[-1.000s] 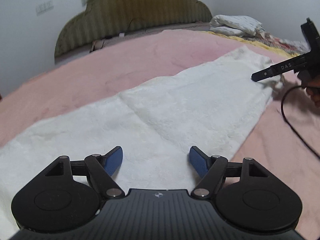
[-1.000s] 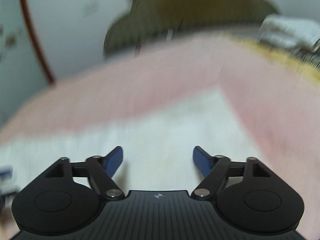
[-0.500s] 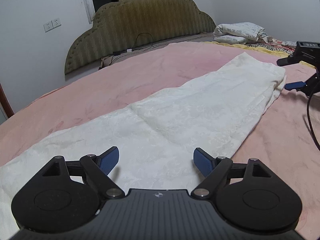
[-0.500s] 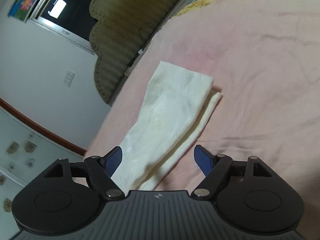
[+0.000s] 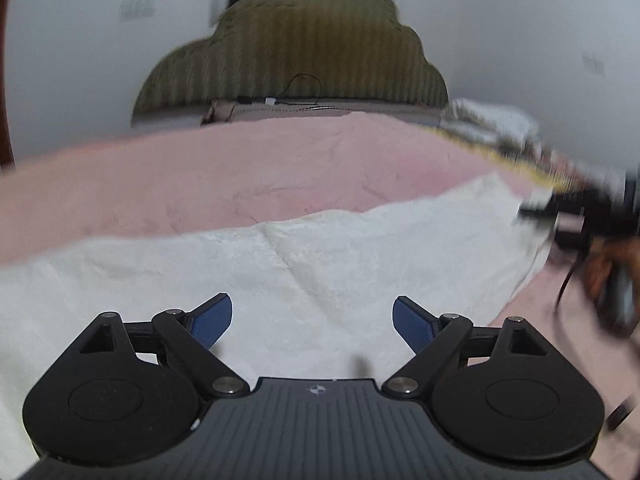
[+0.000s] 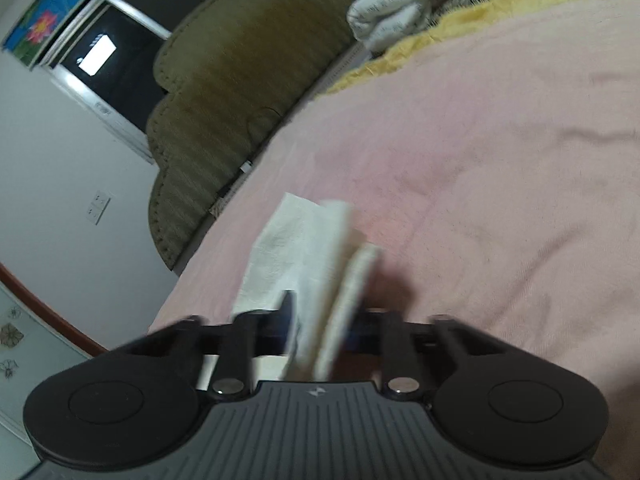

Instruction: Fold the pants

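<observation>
White pants (image 5: 320, 264) lie flat across a pink bedspread (image 5: 240, 172), folded lengthwise into one long strip. My left gripper (image 5: 312, 322) is open and hovers just above the strip's near part, with blue pads (image 5: 212, 320) apart. My right gripper (image 6: 320, 328) is shut on the end of the white pants (image 6: 304, 248); the cloth edges stand up between its jaws. In the left wrist view the right gripper (image 5: 560, 220) shows blurred at the strip's far right end.
An olive padded headboard (image 5: 296, 60) stands at the far side of the bed. Folded white bedding (image 6: 396, 4) and a yellow blanket (image 6: 440, 40) lie at the bed's far right. A black cable (image 5: 568, 288) hangs by the right gripper.
My right gripper has moved onto the end of the pants and closed on it. My left gripper has dropped lower over the strip and stays open.
</observation>
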A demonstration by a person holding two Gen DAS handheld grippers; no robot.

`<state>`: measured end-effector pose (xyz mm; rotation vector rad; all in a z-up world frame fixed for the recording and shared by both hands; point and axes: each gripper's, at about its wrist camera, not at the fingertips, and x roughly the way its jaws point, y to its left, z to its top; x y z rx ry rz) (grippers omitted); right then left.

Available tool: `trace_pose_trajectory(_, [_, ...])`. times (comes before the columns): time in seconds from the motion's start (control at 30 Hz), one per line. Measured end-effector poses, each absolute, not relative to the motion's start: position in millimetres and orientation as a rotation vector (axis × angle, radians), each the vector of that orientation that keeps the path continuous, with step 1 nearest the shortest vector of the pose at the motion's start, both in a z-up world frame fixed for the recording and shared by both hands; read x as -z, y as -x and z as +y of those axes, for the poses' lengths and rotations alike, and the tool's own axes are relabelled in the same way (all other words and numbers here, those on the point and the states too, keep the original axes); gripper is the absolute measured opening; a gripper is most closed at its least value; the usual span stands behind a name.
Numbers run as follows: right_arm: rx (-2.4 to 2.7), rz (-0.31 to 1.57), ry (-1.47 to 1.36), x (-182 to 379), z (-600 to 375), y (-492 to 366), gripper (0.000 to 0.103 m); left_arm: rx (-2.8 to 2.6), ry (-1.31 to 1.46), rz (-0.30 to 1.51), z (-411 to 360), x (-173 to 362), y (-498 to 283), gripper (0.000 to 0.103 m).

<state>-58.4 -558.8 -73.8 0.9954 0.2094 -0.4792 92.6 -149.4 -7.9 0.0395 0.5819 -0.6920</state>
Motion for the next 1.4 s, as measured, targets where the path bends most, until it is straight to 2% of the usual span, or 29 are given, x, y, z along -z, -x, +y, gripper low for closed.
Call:
trace_pose_trajectory(0.13, [0.447,0.247,-0.623,31.4,-516.2,48.2,0.013,0.746,0.37,0.774,-127.1,14.7,-132.4,0.089])
trace_pose_trajectory(0.23, [0.369,0.28,-0.259,-0.2,-454.1,32.0,0.013,0.784,0.589,0.835,-119.8,20.7,-150.7,0.09])
trace_pose_trajectory(0.33, [0.232,0.297,-0.033,-9.6,-393.1,16.5,0.013,0.847,0.747,0.874,-124.1,24.7,-160.2,0.096])
trace_pose_trajectory(0.5, [0.043,0.362,0.063,3.9,-329.9,-1.9,0.013,0.916,0.899,0.953,-148.4,33.5,-172.0,0.102])
trace_pose_trajectory(0.73, [-0.054,0.407,0.078,8.3,-299.8,-2.1,0.013,0.823,0.957,1.044,-165.5,52.0,-200.8,0.1])
trace_pose_trajectory(0.77, [-0.058,0.409,0.103,9.0,-296.1,-1.1,0.013,0.814,0.951,1.042,-164.5,52.3,-203.6,0.095])
trace_pose_trajectory(0.83, [-0.08,0.416,0.119,11.3,-288.9,2.5,0.014,0.816,0.911,1.017,-161.0,49.6,-203.2,0.076])
trace_pose_trajectory(0.9, [-0.091,0.423,0.116,12.4,-282.3,0.4,0.014,0.788,0.792,0.971,-159.6,40.3,-201.5,0.04])
trace_pose_trajectory(0.97, [-0.091,0.431,0.145,12.7,-275.7,-3.8,0.014,0.743,0.627,0.906,-159.6,27.8,-195.5,0.022])
trace_pose_trajectory(1.1, [-0.14,0.435,0.195,10.2,-260.3,-16.8,0.014,0.662,0.396,0.793,-150.0,5.3,-181.4,0.015])
trace_pose_trajectory(1.27, [-0.237,0.418,0.225,9.8,-229.3,-35.5,0.014,0.53,0.244,0.726,-121.2,-12.5,-176.0,0.014])
trace_pose_trajectory(1.37, [-0.293,0.422,0.238,13.5,-211.7,-48.8,0.014,0.462,0.096,0.718,-116.3,-13.0,-174.7,0.015])
trace_pose_trajectory(1.4, [-0.308,0.438,0.243,16.0,-205.9,-53.3,0.014,0.446,0.065,0.735,-116.3,-8.4,-175.8,0.019])
